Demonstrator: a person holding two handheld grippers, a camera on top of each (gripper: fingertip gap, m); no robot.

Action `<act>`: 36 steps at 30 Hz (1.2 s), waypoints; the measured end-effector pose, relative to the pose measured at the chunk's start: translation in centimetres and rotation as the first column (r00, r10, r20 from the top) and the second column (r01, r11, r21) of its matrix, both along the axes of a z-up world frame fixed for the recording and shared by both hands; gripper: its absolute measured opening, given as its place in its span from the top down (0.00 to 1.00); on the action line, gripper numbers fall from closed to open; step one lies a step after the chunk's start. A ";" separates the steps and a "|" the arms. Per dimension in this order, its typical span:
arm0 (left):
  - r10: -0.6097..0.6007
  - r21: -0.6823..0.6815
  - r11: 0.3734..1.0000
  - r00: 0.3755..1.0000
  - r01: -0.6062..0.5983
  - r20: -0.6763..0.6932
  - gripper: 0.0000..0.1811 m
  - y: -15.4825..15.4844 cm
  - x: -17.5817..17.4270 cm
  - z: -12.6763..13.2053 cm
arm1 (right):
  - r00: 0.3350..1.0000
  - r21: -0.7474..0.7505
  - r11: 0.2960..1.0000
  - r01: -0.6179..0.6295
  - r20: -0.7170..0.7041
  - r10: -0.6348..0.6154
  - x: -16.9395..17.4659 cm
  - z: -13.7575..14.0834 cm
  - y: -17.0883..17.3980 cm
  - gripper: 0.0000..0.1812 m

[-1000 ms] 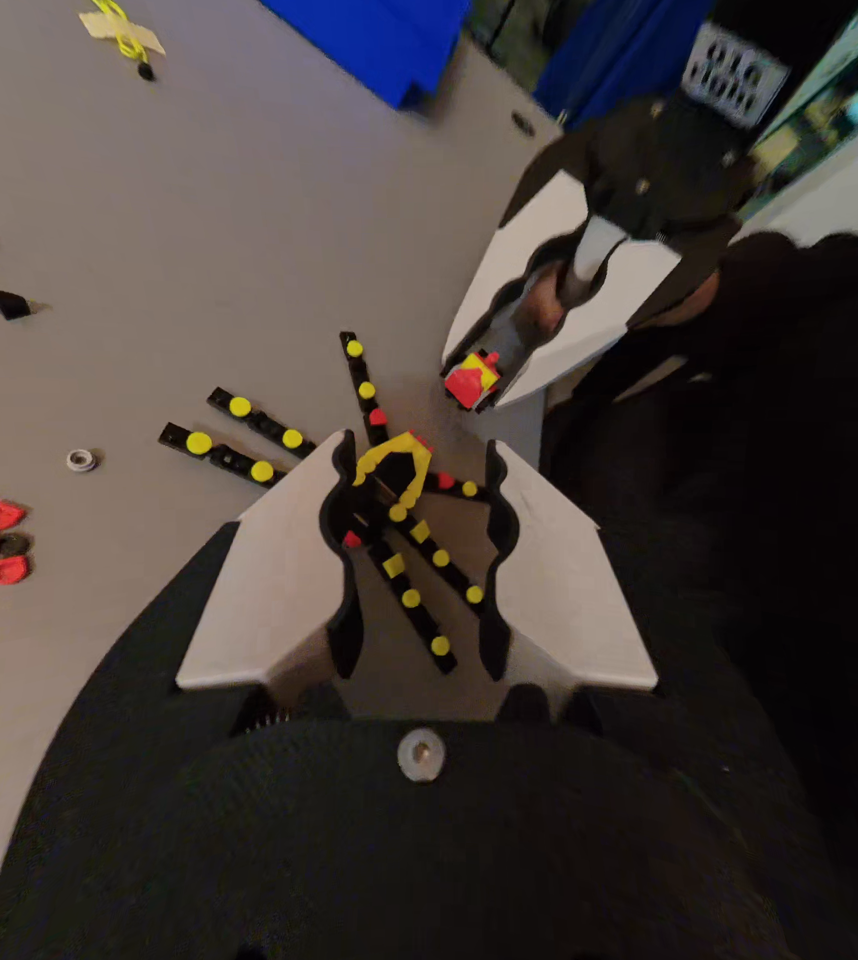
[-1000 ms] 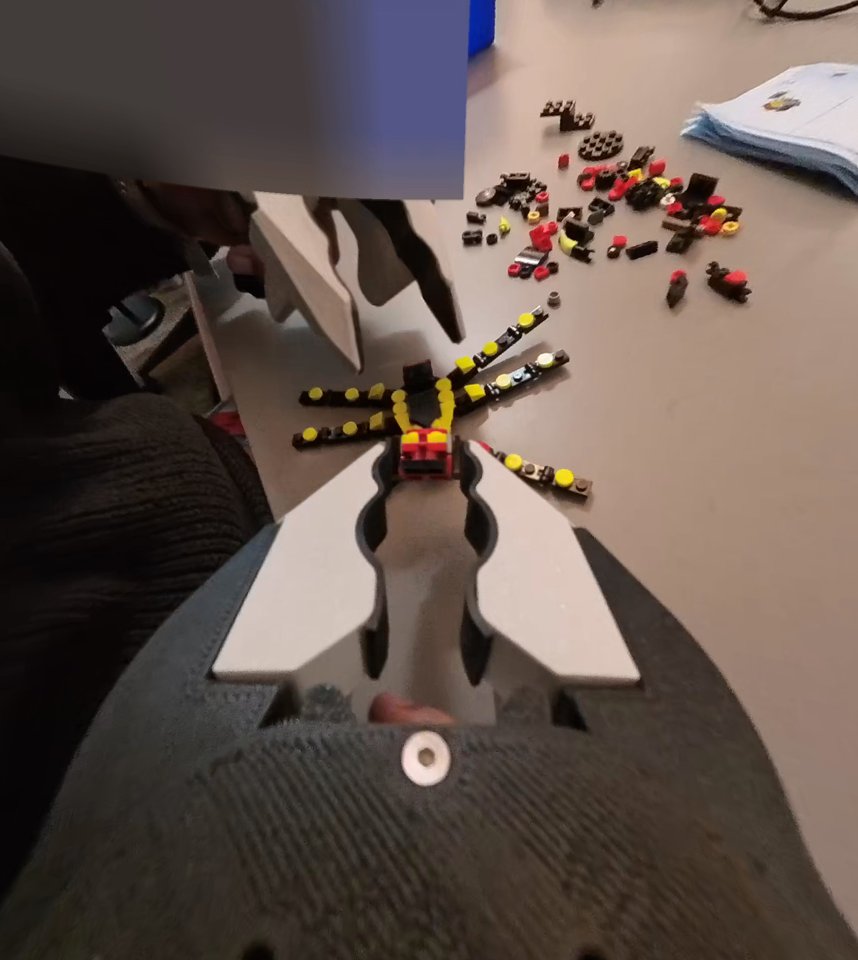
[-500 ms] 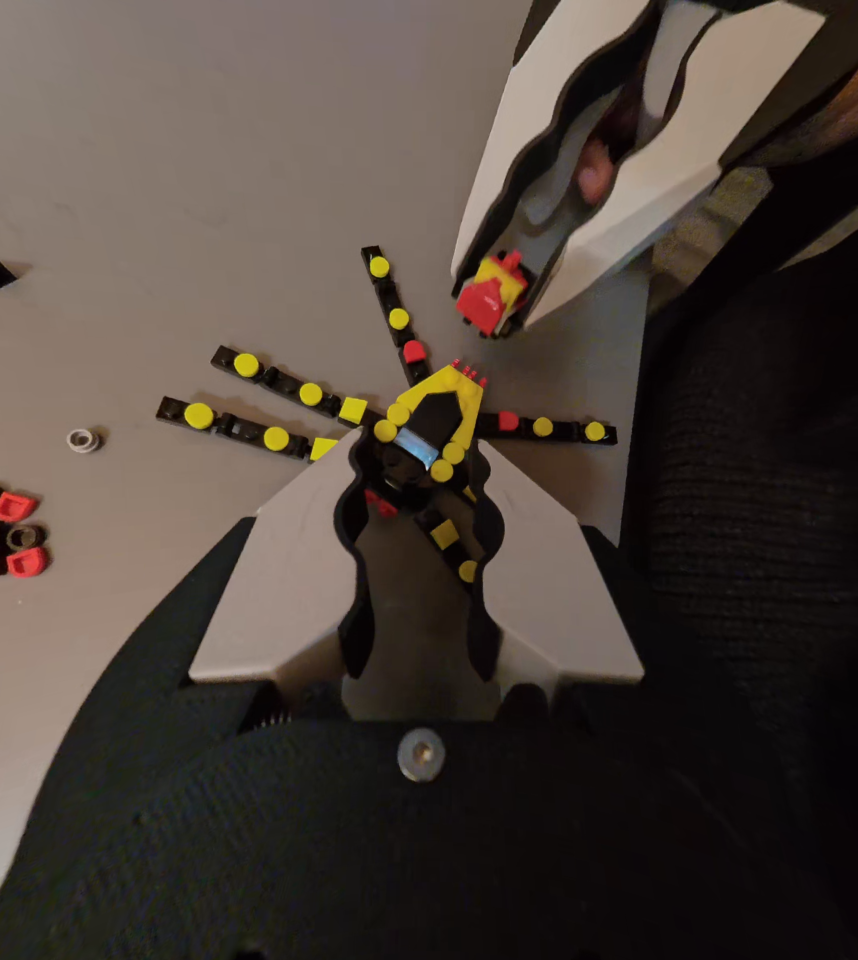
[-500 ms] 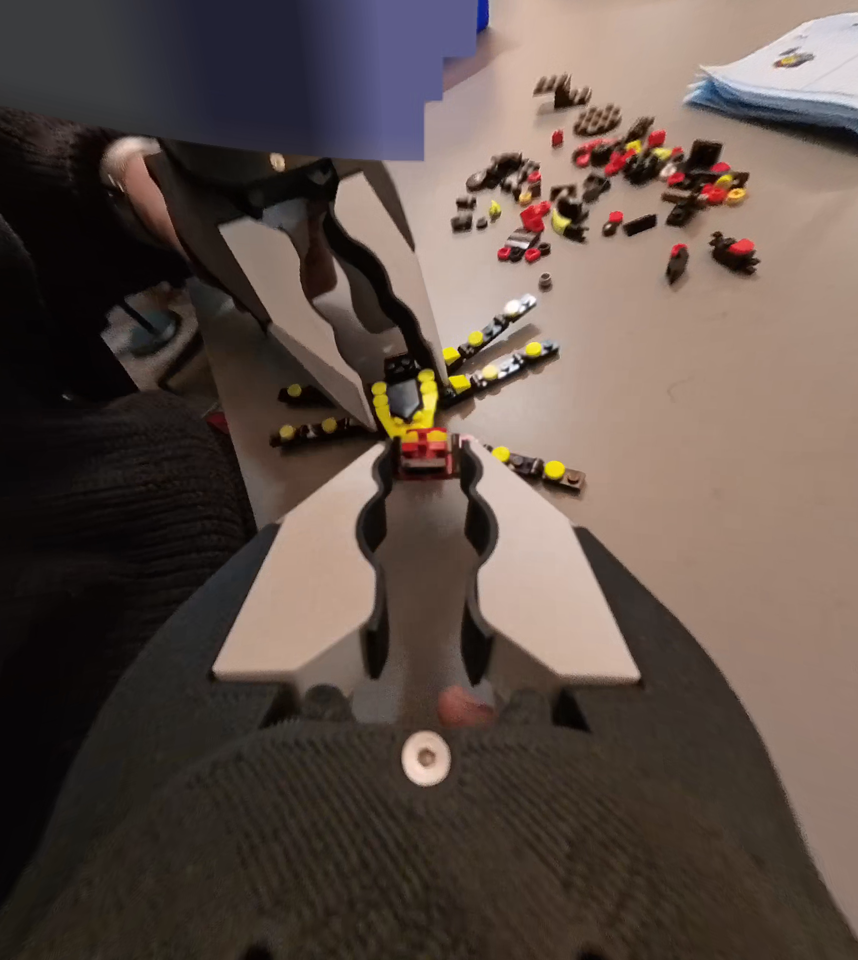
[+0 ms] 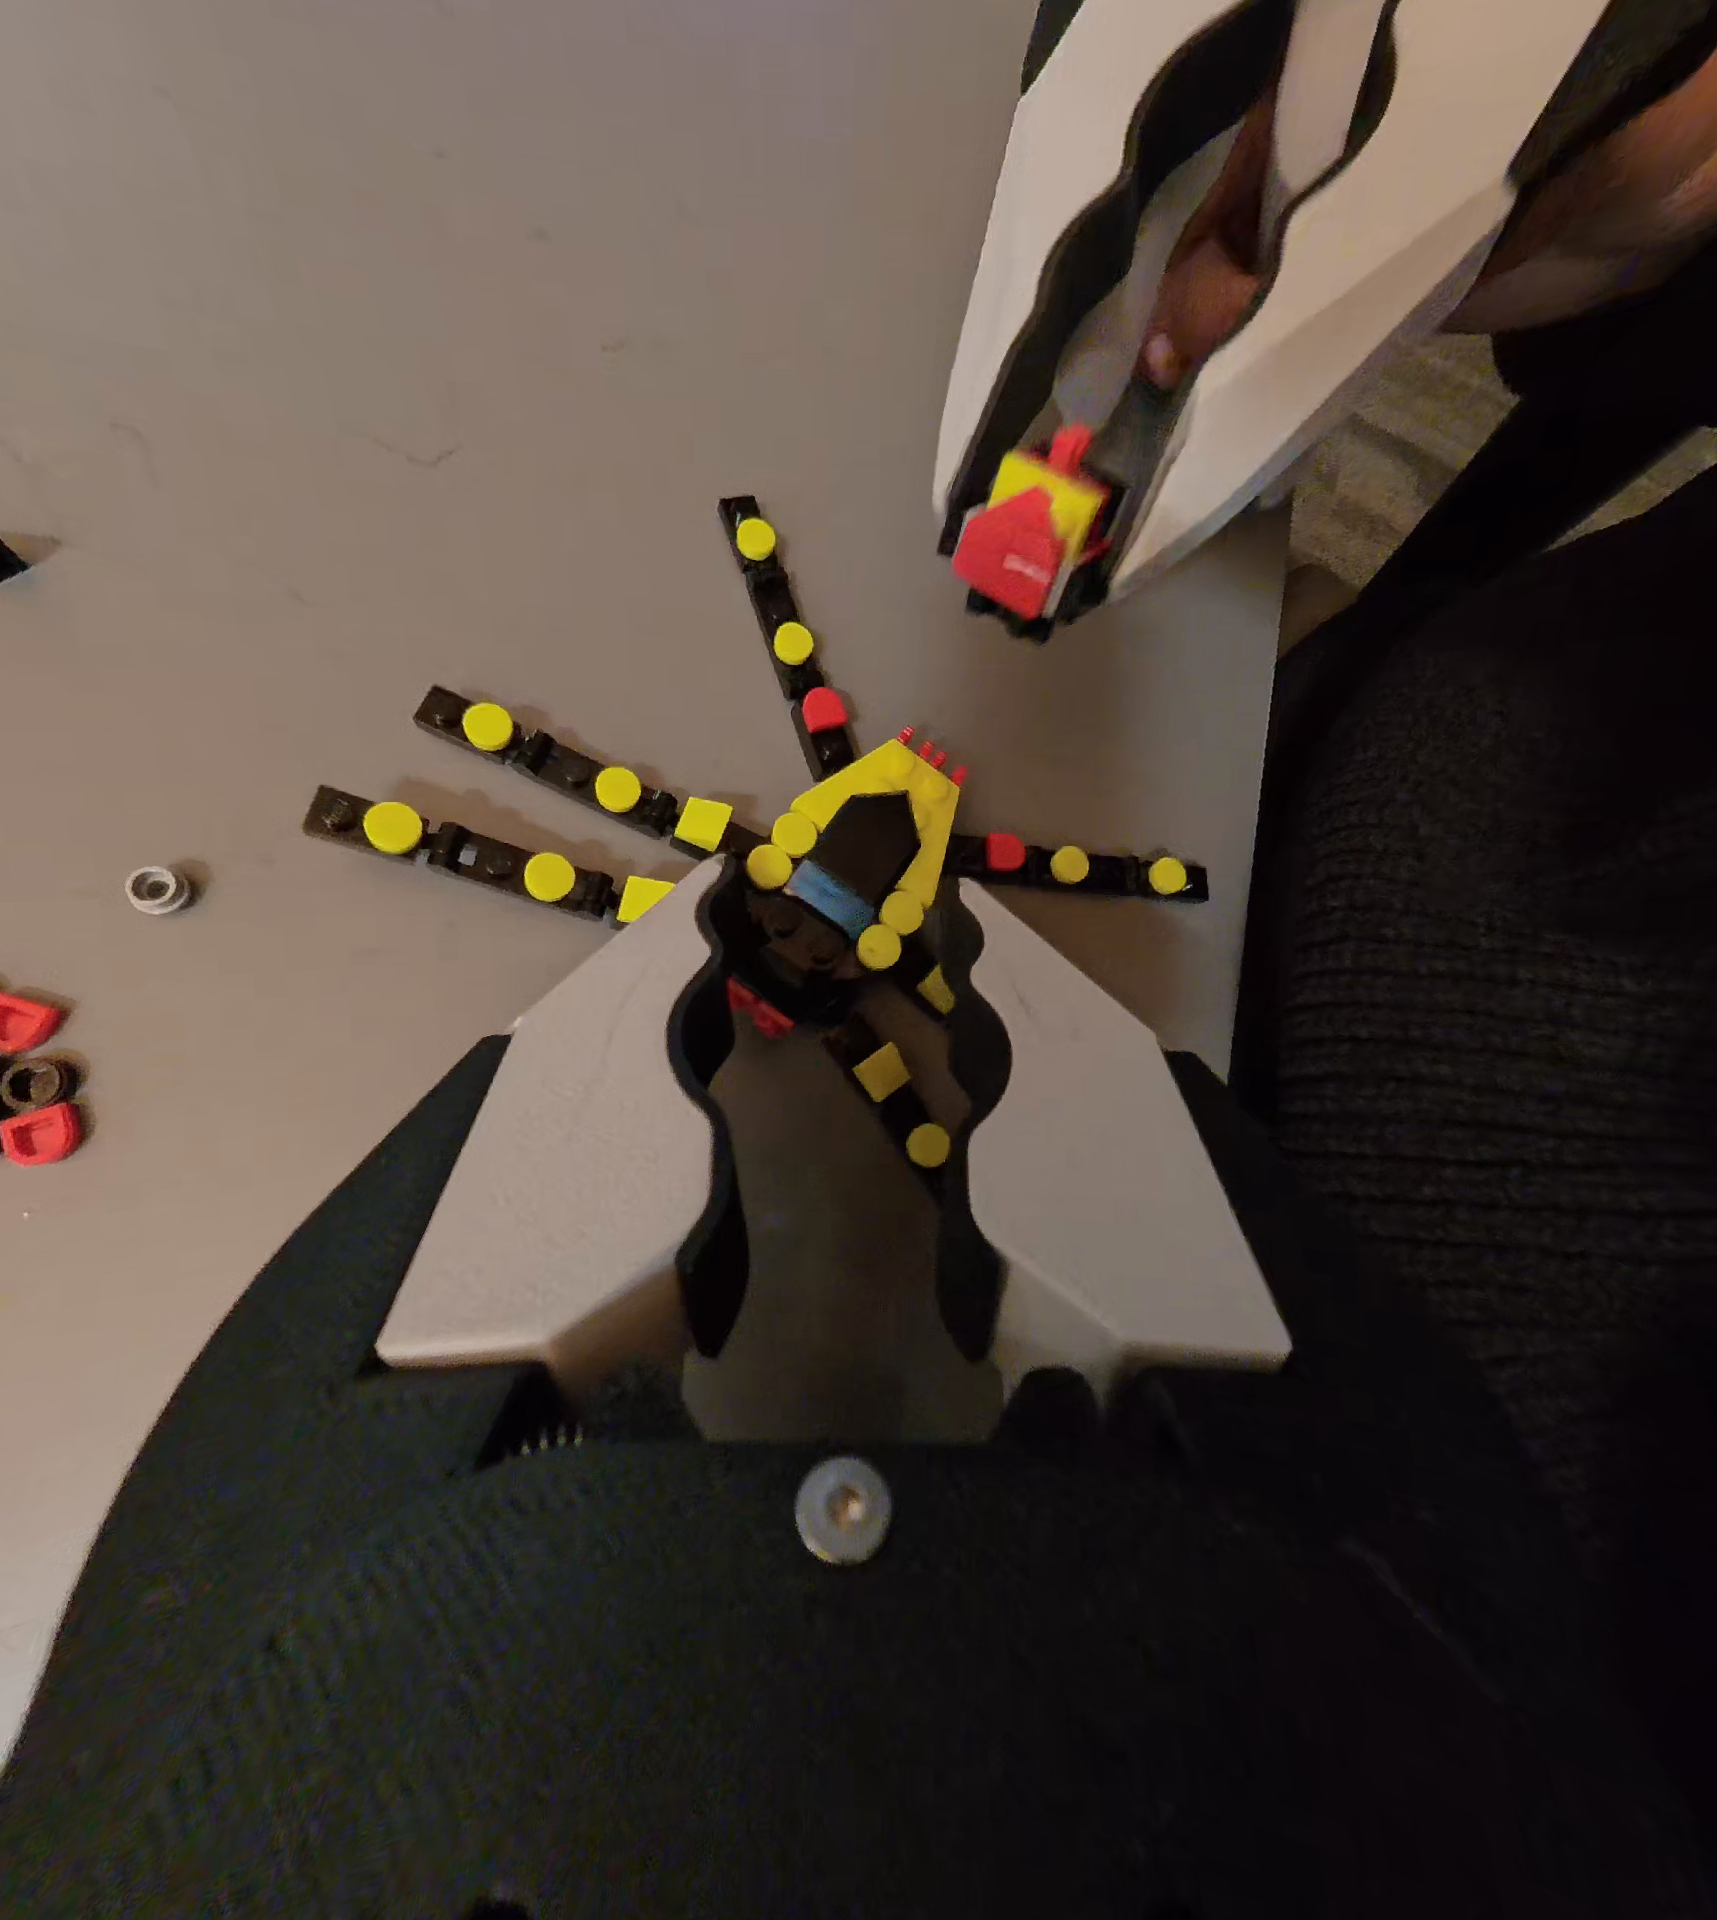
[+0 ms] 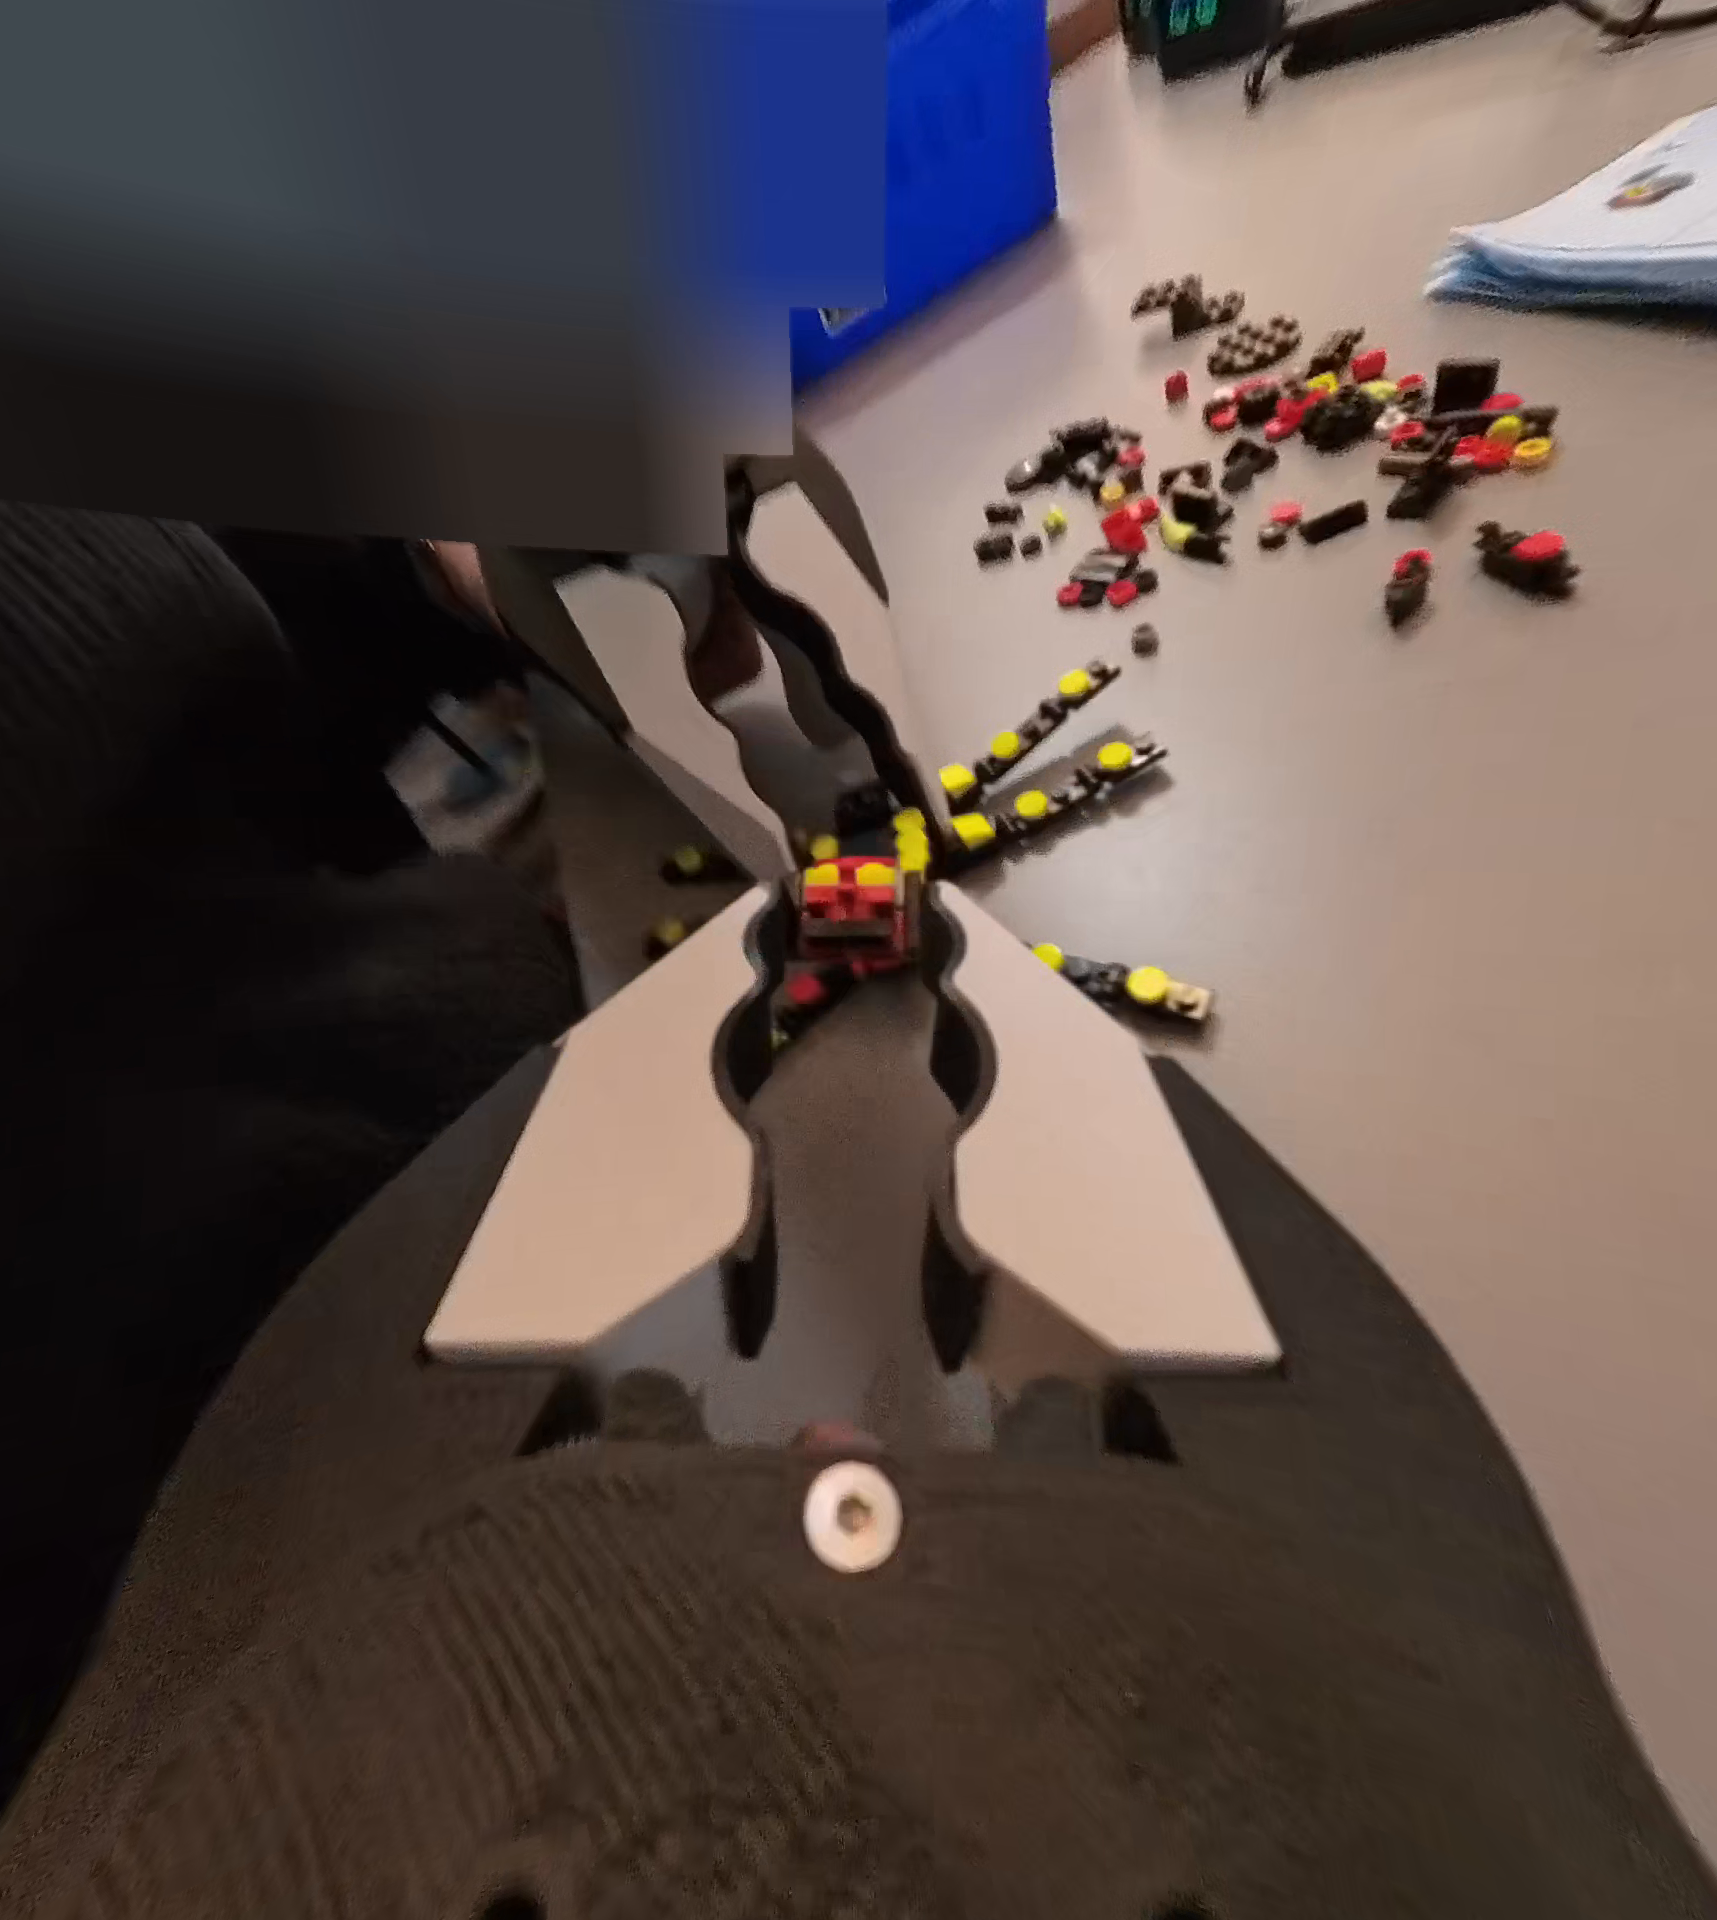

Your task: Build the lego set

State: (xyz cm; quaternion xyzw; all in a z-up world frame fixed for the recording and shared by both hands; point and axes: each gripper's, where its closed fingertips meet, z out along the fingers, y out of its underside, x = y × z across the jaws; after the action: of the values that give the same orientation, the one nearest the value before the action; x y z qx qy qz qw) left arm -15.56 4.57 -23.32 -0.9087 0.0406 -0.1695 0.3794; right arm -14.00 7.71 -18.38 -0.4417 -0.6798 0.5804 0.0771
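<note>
Closing in – left gripper [image 5: 833, 914] now clamps the spider body [image 5: 864, 862], right gripper [image 6: 849, 914] still pinching the red-yellow head block [image 6: 854, 909] just beyond – ready to attach.

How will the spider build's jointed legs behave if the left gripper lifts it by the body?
The legs are chains of short black plates joined end to end, so they will probably droop or swing rather than stay rigid. They splay flat across the table, so one may drag or snag. The left gripper straddles only the narrow spider body; a joint could pop loose.
</note>
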 end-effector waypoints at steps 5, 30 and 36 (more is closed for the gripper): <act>0.004 -0.005 1.000 1.000 -0.004 -0.006 0.81 0.1 0.0 -0.1 | 0.996 0.335 0.941 -0.035 -0.068 0.061 0.4 -2.1 -0.4 0.87; 0.024 -0.027 0.999 1.000 -0.025 -0.011 0.81 0.1 0.1 -0.2 | 0.994 0.354 0.933 -0.071 -0.053 0.096 0.0 -2.9 -1.3 0.87; 0.026 -0.029 0.999 1.000 -0.027 -0.005 0.81 0.0 0.1 -0.2 | 0.994 0.341 0.936 -0.086 -0.040 0.106 0.0 -2.9 -1.4 0.87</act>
State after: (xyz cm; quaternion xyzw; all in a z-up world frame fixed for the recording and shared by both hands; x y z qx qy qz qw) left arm -15.42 4.60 -23.53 -0.9149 0.0270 -0.1627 0.3685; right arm -14.04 6.34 -21.28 -0.3714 -0.7875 0.4706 0.1430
